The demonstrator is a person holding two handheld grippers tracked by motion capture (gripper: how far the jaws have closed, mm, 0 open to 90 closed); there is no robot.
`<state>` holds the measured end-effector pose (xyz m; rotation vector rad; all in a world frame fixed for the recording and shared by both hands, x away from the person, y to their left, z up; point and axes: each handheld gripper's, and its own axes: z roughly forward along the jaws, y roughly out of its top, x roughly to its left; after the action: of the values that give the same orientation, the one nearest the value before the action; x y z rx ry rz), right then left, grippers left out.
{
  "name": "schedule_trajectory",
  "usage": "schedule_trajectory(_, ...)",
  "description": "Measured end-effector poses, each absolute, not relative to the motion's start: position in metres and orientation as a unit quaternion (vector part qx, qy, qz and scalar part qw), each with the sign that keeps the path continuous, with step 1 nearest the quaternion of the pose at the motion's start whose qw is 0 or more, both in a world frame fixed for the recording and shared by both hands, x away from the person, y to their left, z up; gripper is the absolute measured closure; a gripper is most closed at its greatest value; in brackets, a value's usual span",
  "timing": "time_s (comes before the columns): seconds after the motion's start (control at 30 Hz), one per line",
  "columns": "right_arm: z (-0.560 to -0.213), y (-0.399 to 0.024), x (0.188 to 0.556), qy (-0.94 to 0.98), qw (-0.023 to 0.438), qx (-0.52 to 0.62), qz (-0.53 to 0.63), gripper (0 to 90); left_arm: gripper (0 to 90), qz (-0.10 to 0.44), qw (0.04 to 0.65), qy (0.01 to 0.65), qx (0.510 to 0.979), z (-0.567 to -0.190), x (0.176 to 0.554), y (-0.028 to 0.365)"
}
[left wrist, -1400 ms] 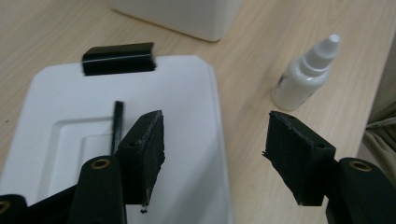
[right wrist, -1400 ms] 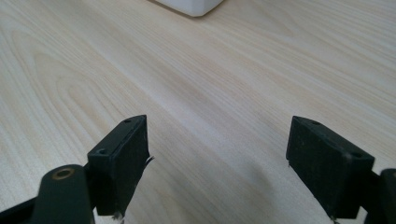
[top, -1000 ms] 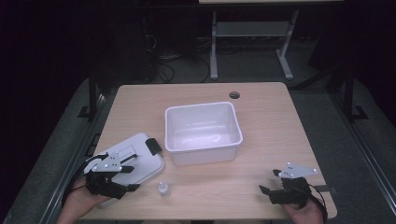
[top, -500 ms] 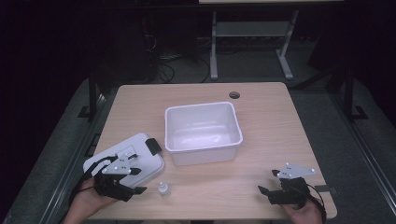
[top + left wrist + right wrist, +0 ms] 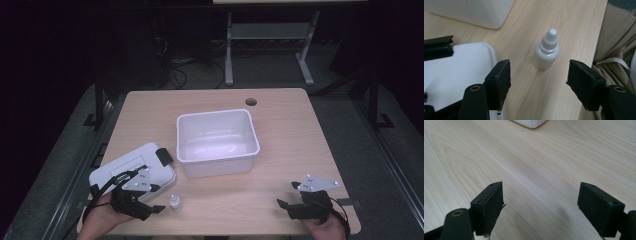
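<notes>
A small white dropper bottle (image 5: 174,202) stands upright near the table's front edge. In the left gripper view the bottle (image 5: 546,50) sits just beyond the gap between my jaws, untouched. My left gripper (image 5: 159,209) is open and points right toward it; in its own view the left gripper (image 5: 539,82) has nothing between its pads. My right gripper (image 5: 282,205) rests open at the front right, and in its own view the right gripper (image 5: 540,207) faces bare wood.
A white tub (image 5: 218,160) stands empty mid-table. A flat white lidded case (image 5: 117,167) with a black latch lies at the left, under my left hand. The table's front edge (image 5: 596,50) runs close beside the bottle. A round cable hole (image 5: 251,102) lies at the back.
My left gripper has slid right along the front edge and a little toward the person, closing the distance to the bottle. The right gripper has stayed put.
</notes>
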<state>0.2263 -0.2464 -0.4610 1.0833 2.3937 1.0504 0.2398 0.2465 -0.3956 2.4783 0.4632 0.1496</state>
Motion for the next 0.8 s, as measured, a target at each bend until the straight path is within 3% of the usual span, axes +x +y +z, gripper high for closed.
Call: schedule_trajectory(0.8,-0.459,-0.246,0.225,0.837,0.155,0.374,0.369,20.3,34.9,0.025,0.275,0.138,0.951,-0.401,0.251,0.212)
